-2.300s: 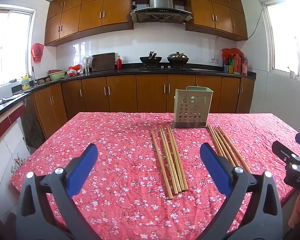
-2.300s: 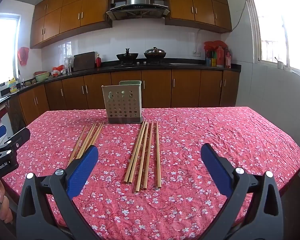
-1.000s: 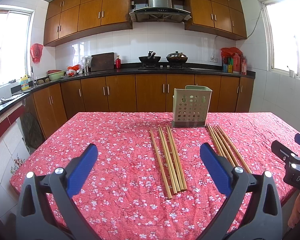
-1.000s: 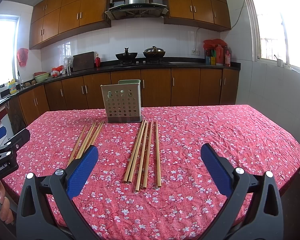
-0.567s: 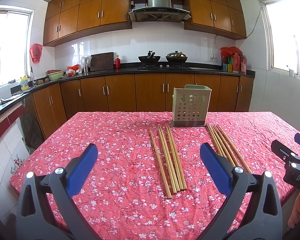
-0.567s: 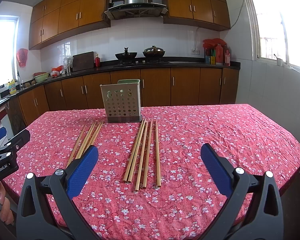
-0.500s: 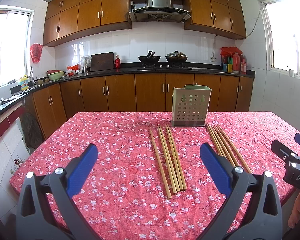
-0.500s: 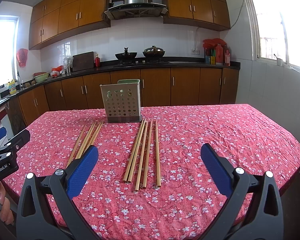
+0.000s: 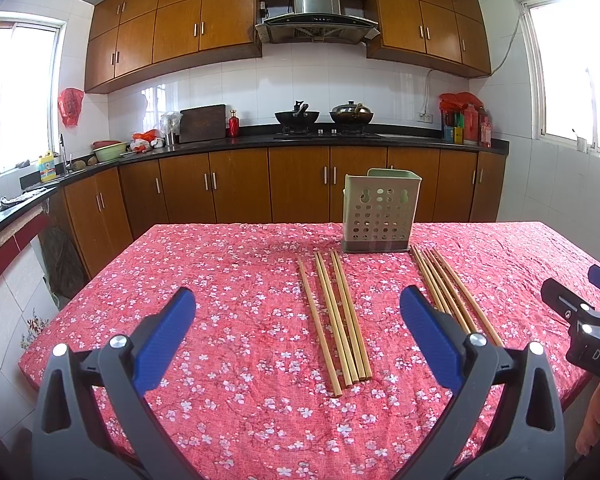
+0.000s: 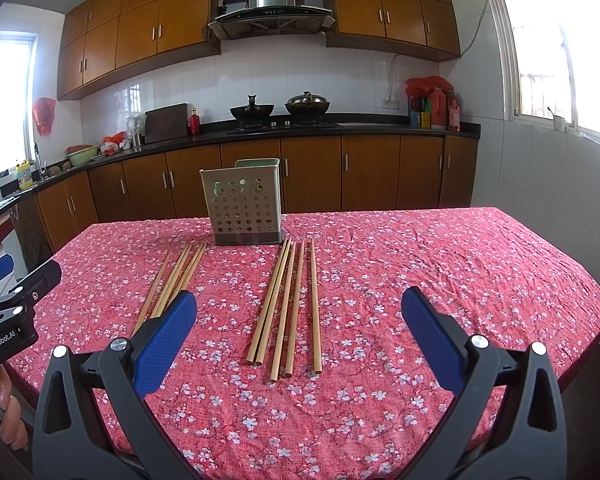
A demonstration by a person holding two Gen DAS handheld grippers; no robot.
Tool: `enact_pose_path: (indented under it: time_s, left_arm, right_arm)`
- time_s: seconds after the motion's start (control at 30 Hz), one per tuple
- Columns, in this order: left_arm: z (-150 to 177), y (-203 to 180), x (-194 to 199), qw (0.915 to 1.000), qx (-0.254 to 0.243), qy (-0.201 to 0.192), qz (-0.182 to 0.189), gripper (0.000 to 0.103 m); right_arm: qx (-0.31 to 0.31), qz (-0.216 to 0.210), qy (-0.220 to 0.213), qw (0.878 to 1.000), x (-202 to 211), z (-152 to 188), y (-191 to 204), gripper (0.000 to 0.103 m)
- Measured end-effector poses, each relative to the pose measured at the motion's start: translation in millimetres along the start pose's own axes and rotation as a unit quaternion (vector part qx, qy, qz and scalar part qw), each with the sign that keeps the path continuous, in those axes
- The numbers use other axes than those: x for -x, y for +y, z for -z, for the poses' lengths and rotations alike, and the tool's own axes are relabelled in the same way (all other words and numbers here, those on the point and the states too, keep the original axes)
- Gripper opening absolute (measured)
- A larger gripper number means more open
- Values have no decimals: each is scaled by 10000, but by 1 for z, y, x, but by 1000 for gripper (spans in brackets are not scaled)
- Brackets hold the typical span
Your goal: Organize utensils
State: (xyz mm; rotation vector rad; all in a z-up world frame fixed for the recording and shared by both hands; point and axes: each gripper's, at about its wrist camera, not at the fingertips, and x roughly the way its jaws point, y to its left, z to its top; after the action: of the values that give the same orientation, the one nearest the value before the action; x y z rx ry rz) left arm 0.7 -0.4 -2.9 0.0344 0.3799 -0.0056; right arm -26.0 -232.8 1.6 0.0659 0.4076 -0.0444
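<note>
A pale green perforated utensil holder stands upright at the far middle of the table. Two groups of several wooden chopsticks lie in front of it: a left group and a right group. My left gripper is open and empty, held above the near table edge before the left group. My right gripper is open and empty, before the right group. Each gripper shows at the other view's edge.
The table wears a red floral cloth. Its near edge lies just under both grippers. Brown kitchen cabinets and a black counter with pots run behind the table. A tiled wall stands at the right.
Both views have shifted very slightly; the holder and chopsticks sit a touch higher than 2.3 s ago. Both grippers stay open, and nothing on the table has moved.
</note>
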Motion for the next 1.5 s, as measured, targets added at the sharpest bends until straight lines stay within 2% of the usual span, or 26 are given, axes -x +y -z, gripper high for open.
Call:
enact_pose_path:
  time_s: [0.77,0.93,1.03,1.13,1.2,1.3,1.37,1.43,1.5]
  left_arm:
    - [1,-3,-1,10000,3,25,-12,99]
    - [7,-4,-17,9997,73,204,-109,99]
    - [10,2,-35,9983,146,509,-227,99]
    - [11,14,-51,9964,249,756,-279,99]
    - [13,22,-67,9937,318,1017,-348,99]
    - [15,30,-85,9899,381,1318,-365,97]
    - [14,32,-95,9876,422,1481,-311,89]
    - [15,34,-107,9845,474,1679,-197,79]
    - [15,33,-115,9820,493,1821,-85,75]
  right_arm:
    - [-17,-9,20,10000,0,1,-4,101]
    - [-83,-57,178,9998,-13,3,-4,101]
    - [-205,-3,459,9987,-30,3,-12,101]
    - [-339,82,878,9955,-56,1,-19,88]
    - [-416,161,1192,9919,-75,2,-24,70]
    - [-588,121,1664,9842,-105,5,-31,50]
    - [-684,37,1918,9790,-121,9,-33,43]
    - [-672,-13,2132,9747,-136,14,-30,40]
    - [-673,-54,2304,9708,-146,17,-29,36]
